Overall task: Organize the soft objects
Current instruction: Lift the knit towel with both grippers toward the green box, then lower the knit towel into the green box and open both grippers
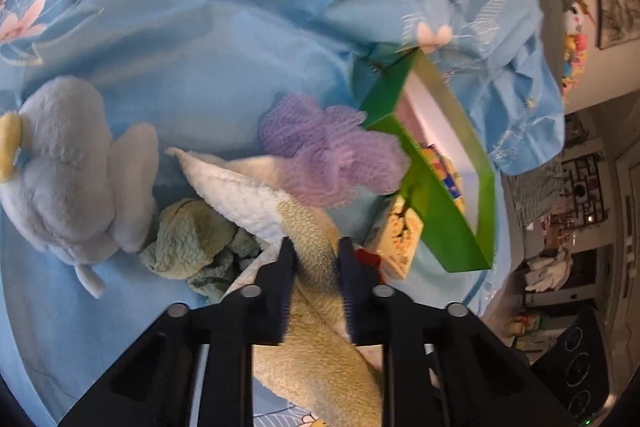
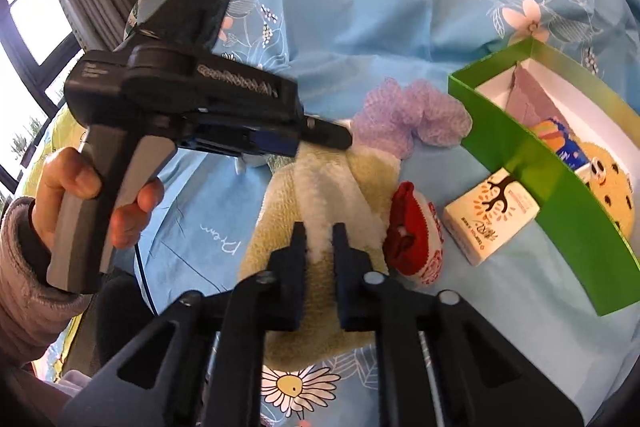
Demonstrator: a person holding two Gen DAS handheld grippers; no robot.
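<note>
- Two grippers, both pinched onto the same cream-yellow towel [image 1: 316, 331], which lies on a blue flowered bedsheet [image 1: 208, 27]
- Left gripper [image 1: 316, 247]: fingers [image 1: 286, 267] clenched on a raised fold of the towel; terry pile fills the narrow gap between them
- Right gripper [image 2: 319, 231]: fingers [image 2: 298, 247] clenched on a pale ridge along the towel's middle, fabric bunched between the pads
- Right-wrist view: a hand [image 2: 80, 195] in a grey fleece sleeve holds the left gripper's handle; its tip meets the far end of the towel
- Purple mesh bath pouf [image 1: 332, 155] sits at the towel's far end, touching it, just beside the green box [image 1: 444, 227]
- Green box is open-topped with a white interior; it holds a pink cloth, a bright striped item and a tan spotted plush [image 2: 616, 191]
- Small tissue pack [image 2: 490, 215] with a tree print leans against the box's outer wall
- Red-and-white soft item [image 2: 416, 235] lies between towel and tissue pack, touching the towel's edge
- Left-wrist view: pale blue plush toy [image 1: 68, 171] lies to the left of the towel, a crumpled green cloth [image 1: 192, 243] between them
</note>
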